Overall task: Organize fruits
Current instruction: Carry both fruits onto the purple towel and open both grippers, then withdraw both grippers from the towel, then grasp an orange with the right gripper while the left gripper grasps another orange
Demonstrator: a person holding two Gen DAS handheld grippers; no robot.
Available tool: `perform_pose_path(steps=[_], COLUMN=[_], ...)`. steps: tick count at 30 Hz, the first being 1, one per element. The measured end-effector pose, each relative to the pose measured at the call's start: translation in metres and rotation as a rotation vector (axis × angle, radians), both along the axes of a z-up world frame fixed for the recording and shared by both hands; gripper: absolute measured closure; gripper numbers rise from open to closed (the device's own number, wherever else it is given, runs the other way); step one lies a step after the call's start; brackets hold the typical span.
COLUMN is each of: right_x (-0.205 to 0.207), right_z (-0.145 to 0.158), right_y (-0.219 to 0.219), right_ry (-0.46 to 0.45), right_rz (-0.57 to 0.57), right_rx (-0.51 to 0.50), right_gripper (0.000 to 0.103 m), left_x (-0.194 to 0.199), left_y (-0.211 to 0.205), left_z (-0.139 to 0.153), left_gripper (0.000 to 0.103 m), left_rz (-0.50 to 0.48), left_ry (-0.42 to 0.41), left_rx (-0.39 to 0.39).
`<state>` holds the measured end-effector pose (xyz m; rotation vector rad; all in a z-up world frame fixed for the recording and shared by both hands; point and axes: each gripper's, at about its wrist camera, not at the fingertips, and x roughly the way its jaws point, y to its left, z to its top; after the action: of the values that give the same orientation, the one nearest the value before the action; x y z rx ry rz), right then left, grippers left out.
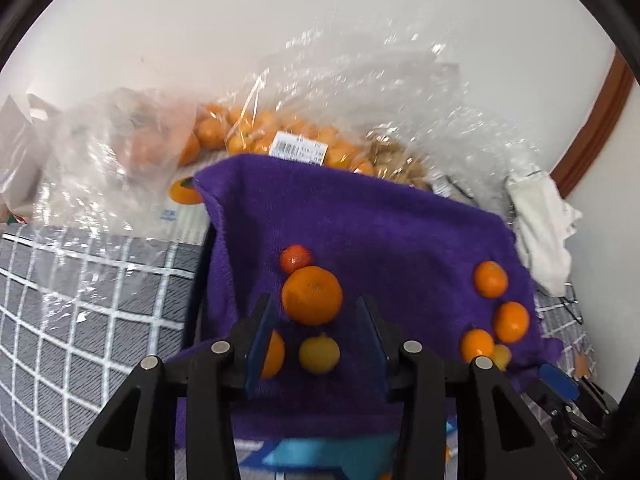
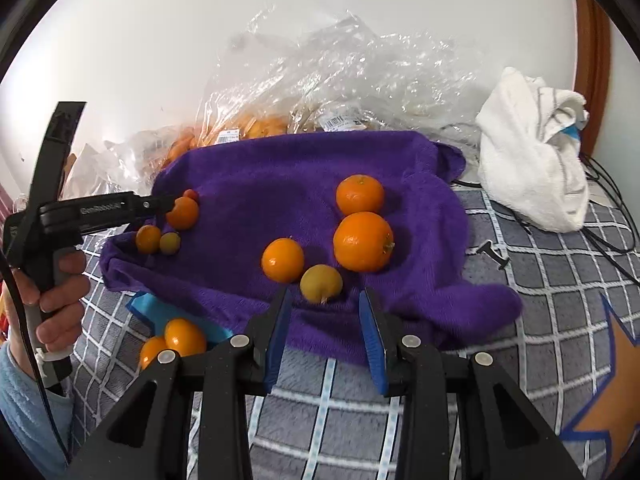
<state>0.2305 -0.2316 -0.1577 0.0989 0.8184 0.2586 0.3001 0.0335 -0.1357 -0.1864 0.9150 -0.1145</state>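
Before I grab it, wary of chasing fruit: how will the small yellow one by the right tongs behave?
The yellow fruit looks round, so a nudge probably rolls it, though the plush purple towel should slow it. Its smooth skin may slip between the pads.

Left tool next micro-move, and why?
Probably ease the left tool forward a little, then close. Its blue pads are open on either side of the big orange on the purple towel, not yet touching it, and a small red fruit sits right behind.
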Motion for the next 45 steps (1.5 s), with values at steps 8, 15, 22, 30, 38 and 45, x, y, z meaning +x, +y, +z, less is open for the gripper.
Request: perform_pose_path(steps=[8,15,22,30,38,45], right_x=[-0.033,-0.043,-0.046,-0.038,-0.018,0.000], right_z=[0.013,0.011,-0.008,-0.016,-0.025,-0.031], right_y=[0.012,0.035,0.057,0.093,0.101,0.107], right_ry=[-0.022,-0.057,-0.015,-0.001,0.044,0.109], right_rz=[-0.010,0.006,0.056,0.134,0.152,0.186], right_rx=[-0.014,-0.030,-0.018,-0.033,0.014,0.104], right_gripper=[0.063,0.050,0.050,0.056,0.057,0.057], left_x=[-0.058,-0.103,-0.128,-0.133,-0.132,-0.133], left_y=[0.021,0.048,0.073,0.086,0.101,0.105], left_z=[0.015,0.005,-0.010,-0.015,-0.018,-0.024], left_gripper=[0.056,0.056,0.056,0.056,0.056,0.056], left_rz=[0.008,0.049,0.073,0.077,0.086,0.095], left_ry=[-0.031,-0.023,0.002,0.007,0.013,0.026], left_rx=[0.006,0.028,0.010,-0.013,-0.055,-0.070])
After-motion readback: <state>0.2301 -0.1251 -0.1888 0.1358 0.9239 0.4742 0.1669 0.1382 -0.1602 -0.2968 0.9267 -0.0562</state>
